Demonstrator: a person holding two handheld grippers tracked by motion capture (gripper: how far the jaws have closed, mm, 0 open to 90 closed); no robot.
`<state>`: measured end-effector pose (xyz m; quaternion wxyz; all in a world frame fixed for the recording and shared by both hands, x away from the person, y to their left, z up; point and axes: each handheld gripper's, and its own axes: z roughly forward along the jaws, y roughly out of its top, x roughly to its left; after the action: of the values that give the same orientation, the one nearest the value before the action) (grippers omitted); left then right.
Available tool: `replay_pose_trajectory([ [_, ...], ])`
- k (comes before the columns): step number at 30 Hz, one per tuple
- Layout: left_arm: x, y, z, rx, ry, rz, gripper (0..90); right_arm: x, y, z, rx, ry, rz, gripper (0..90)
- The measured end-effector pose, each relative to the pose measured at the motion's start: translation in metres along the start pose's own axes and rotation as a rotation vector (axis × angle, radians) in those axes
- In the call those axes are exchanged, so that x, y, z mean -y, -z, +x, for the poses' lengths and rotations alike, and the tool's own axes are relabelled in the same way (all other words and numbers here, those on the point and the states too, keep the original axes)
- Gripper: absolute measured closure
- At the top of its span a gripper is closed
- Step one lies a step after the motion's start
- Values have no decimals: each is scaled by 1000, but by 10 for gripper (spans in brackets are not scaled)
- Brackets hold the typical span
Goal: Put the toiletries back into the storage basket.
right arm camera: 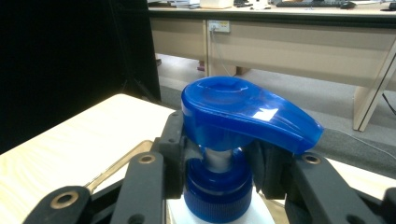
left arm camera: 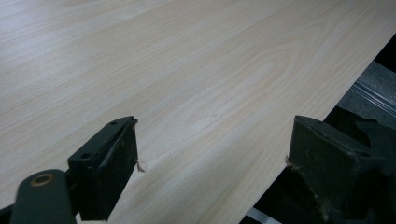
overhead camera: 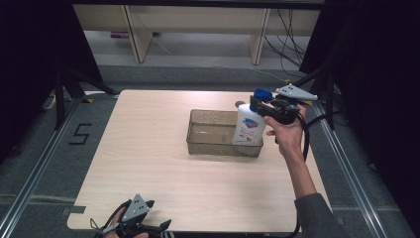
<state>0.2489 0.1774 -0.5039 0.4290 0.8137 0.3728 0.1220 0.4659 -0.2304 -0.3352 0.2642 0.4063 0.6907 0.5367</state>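
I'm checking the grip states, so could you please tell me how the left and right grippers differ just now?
The right gripper is shut on the bottle at its blue pump neck; the left gripper is open and holds nothing. The right gripper is raised over the tray, while the left gripper sits low at the table near its front edge. Both have black fingers and a grey plate on top.

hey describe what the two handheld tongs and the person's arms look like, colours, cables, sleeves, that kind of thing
Both tongs, left and right, are black, each topped by a grey three-cornered plate with a small bright mark. Their jaws are blocky black bars with round rivets; the left fingers carry worn, frayed pads. A black cable trails from the right one. The right arm wears a grey sleeve.
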Motion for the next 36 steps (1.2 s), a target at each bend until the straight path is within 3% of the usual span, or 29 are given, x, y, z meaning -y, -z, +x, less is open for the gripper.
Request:
replay_pose_trajectory([
  [8,0,0,0,2,0,-2,150,3,2,0,-13,-19,-14,602],
  [14,0,0,0,3,0,0,150,2,2,6,0,21,-3,574],
  [18,0,0,1,2,-6,3,150,4,2,4,2,-15,-8,543],
  [24,0,0,0,3,1,-8,150,4,2,3,2,3,-7,497],
  [36,0,0,-1,2,2,-10,150,4,2,4,-12,-28,3,468],
])
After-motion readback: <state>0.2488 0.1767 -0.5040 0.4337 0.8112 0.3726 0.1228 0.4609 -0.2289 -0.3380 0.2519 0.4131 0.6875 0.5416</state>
